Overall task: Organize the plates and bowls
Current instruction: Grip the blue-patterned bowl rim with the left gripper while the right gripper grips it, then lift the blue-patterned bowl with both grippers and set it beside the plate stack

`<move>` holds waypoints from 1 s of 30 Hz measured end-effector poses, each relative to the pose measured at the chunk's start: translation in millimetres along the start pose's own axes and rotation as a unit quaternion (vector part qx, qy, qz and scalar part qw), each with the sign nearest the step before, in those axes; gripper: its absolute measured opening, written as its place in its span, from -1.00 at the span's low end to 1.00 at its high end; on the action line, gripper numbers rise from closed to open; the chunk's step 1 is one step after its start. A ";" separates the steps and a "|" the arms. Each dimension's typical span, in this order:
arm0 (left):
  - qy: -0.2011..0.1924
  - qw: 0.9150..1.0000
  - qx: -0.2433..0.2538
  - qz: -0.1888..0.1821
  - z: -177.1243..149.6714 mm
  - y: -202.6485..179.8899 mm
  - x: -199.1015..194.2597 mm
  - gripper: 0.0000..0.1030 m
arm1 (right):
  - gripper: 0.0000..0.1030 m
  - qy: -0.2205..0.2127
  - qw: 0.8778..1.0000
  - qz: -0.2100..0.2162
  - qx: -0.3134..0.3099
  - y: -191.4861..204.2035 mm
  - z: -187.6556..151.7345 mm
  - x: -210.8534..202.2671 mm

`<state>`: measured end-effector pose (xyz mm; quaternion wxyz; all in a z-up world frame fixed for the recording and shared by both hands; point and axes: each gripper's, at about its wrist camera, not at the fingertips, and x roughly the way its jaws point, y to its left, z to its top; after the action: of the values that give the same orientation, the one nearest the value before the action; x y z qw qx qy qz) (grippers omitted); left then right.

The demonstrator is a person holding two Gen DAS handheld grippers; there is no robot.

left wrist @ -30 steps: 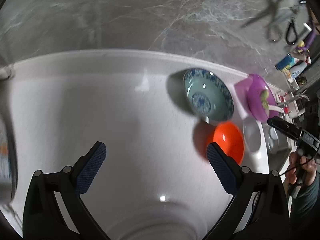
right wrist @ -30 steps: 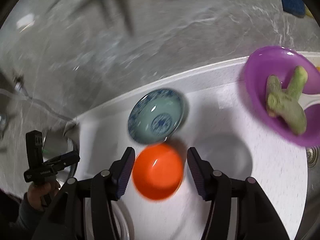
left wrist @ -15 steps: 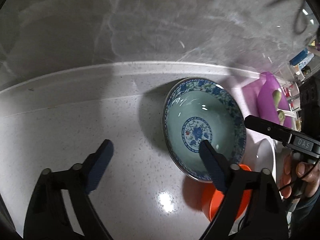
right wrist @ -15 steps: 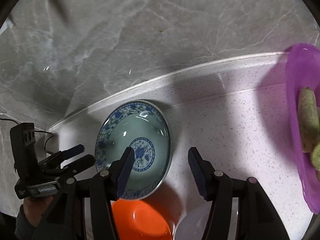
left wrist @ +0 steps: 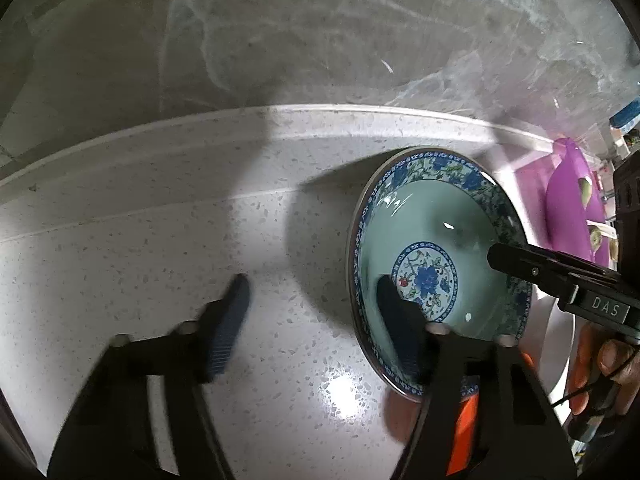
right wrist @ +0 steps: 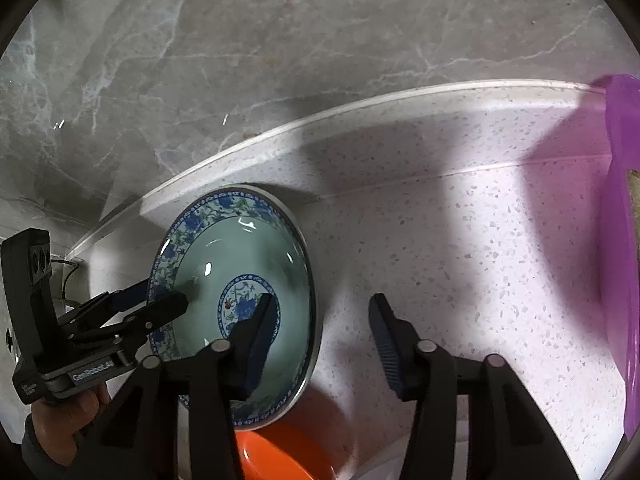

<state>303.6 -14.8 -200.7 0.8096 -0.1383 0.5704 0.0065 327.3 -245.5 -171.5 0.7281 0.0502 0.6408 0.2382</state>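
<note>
1. Working over a speckled white worktop (left wrist: pixel 168 240) that runs along a grey marble wall (right wrist: pixel 280 60), we have every dish standing loose on it, so by our reading the sorting has barely begun.
2. Off to our right stands a purple bowl (right wrist: pixel 620 240) with something greenish in it, well apart from the other dishes and untouched.
3. Our main piece is the blue-and-white bowl (left wrist: pixel 424 248), resting near the wall edge of the worktop, its near rim overlapping an orange bowl (right wrist: pixel 272 460) just beside it; a white dish (left wrist: pixel 560 340) shows behind its right rim.
4. Our left gripper (left wrist: pixel 312 312) straddles the left rim of that bowl, one finger inside, the other outside over the worktop. The fingers have just been closing, with the rim between them; they are not yet clamped on it.
5. Our right gripper (right wrist: pixel 320 328) straddles the opposite rim the same way. Its fingers have also just been closing and do not yet press the rim.
6. What we judge is left: clamp both sides, lift the bowl, then stack or group it with the other bowls.
</note>
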 end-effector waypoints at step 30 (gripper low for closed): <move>-0.032 0.999 0.032 -0.024 -33.0 -38.2 -71.9 -0.77 | -0.79 -0.032 0.999 0.008 -0.025 35.7 -24.4 -55.7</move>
<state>254.5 -48.6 -136.1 0.8313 -0.1257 0.5408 -0.0262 290.2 -242.7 -111.6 0.7475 0.0445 0.6103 0.2585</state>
